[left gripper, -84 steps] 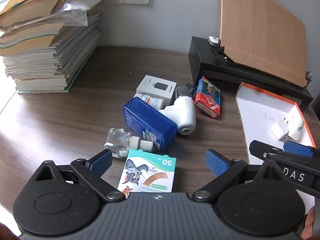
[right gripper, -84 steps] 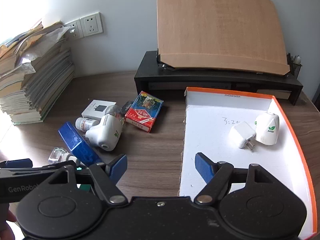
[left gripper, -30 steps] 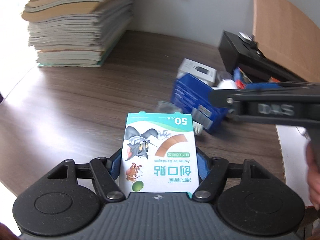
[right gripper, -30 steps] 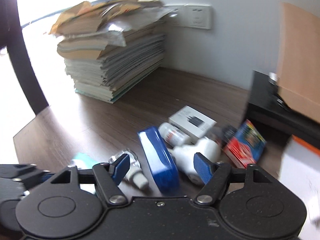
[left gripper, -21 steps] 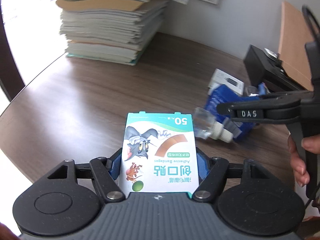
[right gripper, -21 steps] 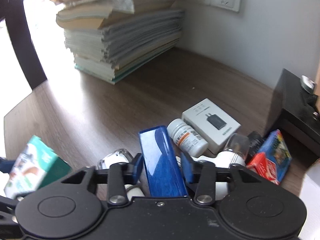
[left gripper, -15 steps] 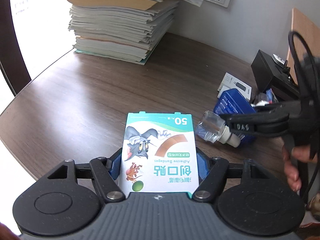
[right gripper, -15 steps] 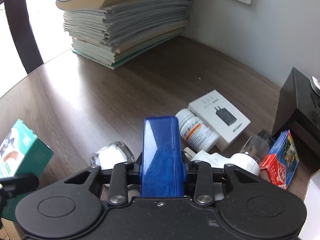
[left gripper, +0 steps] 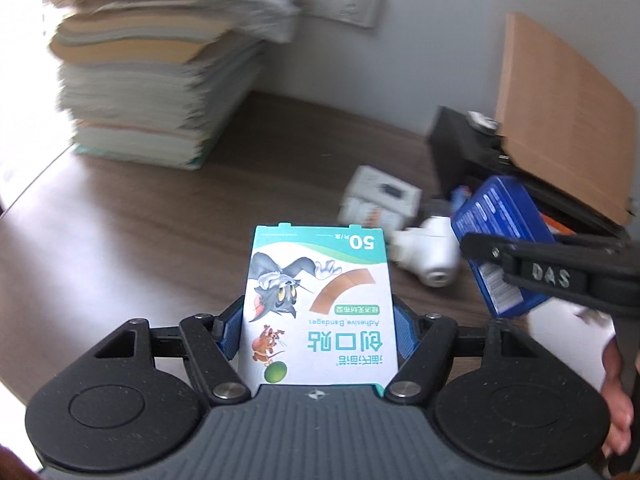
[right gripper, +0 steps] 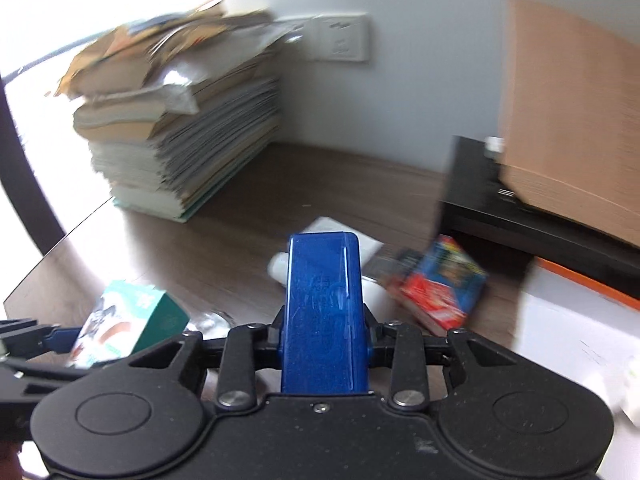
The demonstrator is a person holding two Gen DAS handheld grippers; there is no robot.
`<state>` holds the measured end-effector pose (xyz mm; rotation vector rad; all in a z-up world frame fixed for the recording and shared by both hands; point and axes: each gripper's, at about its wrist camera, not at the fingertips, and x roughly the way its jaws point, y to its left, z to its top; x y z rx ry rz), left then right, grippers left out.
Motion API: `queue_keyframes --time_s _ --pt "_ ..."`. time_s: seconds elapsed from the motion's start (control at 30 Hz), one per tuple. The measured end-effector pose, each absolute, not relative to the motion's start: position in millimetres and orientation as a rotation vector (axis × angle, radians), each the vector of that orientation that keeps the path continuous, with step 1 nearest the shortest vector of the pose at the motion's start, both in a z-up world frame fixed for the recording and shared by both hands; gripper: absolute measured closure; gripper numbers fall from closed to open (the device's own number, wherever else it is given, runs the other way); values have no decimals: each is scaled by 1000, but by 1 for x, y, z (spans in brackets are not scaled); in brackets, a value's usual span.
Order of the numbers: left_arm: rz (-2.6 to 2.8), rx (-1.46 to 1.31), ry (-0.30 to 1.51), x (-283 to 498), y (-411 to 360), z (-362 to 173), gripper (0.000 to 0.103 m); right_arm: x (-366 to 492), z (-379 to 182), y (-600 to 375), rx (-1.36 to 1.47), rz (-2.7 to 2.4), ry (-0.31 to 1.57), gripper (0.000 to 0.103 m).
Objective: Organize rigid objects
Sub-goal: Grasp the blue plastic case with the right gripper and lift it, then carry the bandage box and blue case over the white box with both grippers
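While your left gripper is clamping the bandage box by its two side faces, your right gripper is squeezing the blue case on both narrow sides. Both items are sitting up off the wooden table, held in the air. Lying below on the tabletop are a white inhaler-like device, a white charger box and a red-and-blue card pack; something clear, perhaps a small bottle, is blurring beside the bandage box in the right wrist view. An orange-edged tray is waiting at the right, near a black stand, with a paper stack behind.
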<state>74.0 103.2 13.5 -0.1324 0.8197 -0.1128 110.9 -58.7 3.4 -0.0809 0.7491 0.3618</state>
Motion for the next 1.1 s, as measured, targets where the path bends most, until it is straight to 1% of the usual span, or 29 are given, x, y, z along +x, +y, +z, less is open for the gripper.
queue_keyframes --time_s 0.17,0.6,0.87,1.1 --pt "-240 -93 813 72 62 16 31 73 16 -109 -30 200 740 63" --pt "-563 22 806 48 -62 15 31 -12 20 -239 65 -193 717 63" --pt "-602 51 795 44 -103 10 31 -31 18 -276 72 -244 708 63" --pt "-563 52 777 40 -121 6 31 -25 11 -292 66 -207 700 63"
